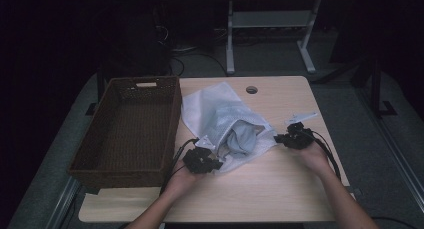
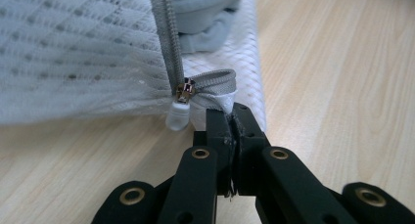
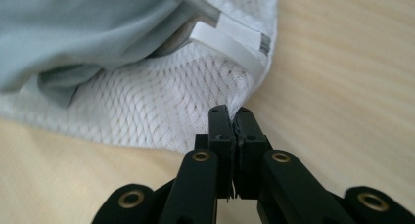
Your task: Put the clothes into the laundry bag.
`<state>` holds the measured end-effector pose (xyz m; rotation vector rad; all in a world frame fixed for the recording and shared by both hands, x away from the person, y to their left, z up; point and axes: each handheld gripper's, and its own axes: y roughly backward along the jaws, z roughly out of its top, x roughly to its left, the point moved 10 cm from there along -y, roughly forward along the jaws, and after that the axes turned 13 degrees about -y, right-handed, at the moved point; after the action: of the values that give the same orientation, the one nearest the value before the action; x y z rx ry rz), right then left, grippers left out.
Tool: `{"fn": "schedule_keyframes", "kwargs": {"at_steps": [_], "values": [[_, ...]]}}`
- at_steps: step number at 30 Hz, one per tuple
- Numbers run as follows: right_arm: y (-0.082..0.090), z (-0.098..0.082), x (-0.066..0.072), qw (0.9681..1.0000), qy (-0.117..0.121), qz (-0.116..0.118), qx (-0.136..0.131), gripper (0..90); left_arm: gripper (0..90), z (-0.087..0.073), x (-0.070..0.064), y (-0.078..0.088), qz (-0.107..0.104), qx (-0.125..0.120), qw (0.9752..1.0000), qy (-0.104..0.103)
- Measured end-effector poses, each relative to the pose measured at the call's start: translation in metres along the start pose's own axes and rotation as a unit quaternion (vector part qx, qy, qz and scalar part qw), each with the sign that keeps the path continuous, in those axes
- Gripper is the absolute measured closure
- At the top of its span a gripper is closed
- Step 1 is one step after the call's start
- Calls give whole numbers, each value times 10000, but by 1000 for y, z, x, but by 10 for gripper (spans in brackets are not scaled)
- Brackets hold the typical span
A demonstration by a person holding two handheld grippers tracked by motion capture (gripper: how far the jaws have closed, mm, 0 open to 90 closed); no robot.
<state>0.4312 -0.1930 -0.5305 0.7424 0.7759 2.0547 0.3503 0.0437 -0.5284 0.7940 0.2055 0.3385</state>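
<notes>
A white mesh laundry bag [image 1: 212, 109] lies on the wooden table [image 1: 270, 189] with a grey garment [image 1: 243, 138] showing at its mouth. My left gripper [image 1: 202, 160] is at the bag's near left corner. In the left gripper view its jaws [image 2: 232, 112] are shut on the bag's fabric just beside the grey zipper's end, where a white zipper pull [image 2: 177, 117] hangs. My right gripper [image 1: 295, 137] is at the bag's right edge. Its jaws [image 3: 234, 115] are shut, pinching the mesh rim [image 3: 161, 111] below a white tab [image 3: 230, 40]. The garment [image 3: 73, 33] bulges out above.
A dark brown wicker basket [image 1: 173, 120] stands on the table's left side, close against the bag. A small white scrap [image 1: 302, 117] lies behind the right gripper. A round cable hole [image 1: 251, 89] sits near the far edge. Bare wood stretches in front.
</notes>
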Motion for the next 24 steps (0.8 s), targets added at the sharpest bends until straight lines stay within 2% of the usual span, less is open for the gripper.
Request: {"fn": "schedule_keyframes", "kwargs": {"at_steps": [4, 12, 14, 15, 16, 17, 18, 21, 23, 24], "values": [[12, -17, 7, 9999, 57, -14, 104, 875, 876, -2, 5, 2, 86, -4, 9999, 97], [45, -52, 28, 9999, 89, 117, 54, 875, 841, -6, 13, 2, 226, 47, 9994, 254], [48, -61, 30, 9998, 103, 143, 129, 875, 780, -5, 13, 2, 298, 67, 9992, 259], [48, -62, 31, 9997, 100, 150, 138, 874, 730, -2, 13, 6, 395, 11, 9988, 285], [48, -62, 31, 9997, 100, 150, 138, 874, 651, -2, 13, 6, 395, 11, 9988, 285], [49, -60, 30, 9997, 115, 147, 130, 875, 596, 4, 12, 12, 463, -90, 9984, 309], [49, -60, 30, 9997, 115, 147, 130, 875, 548, 4, 12, 12, 463, -90, 9984, 309], [48, -59, 28, 9997, 121, 147, 160, 875, 449, 19, 6, 33, 577, -332, 9971, 364], [48, -61, 27, 9996, 134, 128, 190, 875, 389, 26, 3, 41, 541, -483, 9963, 457], [48, -61, 27, 9996, 135, 134, 195, 875, 369, 30, 1, 46, 583, -520, 9960, 433]]}}
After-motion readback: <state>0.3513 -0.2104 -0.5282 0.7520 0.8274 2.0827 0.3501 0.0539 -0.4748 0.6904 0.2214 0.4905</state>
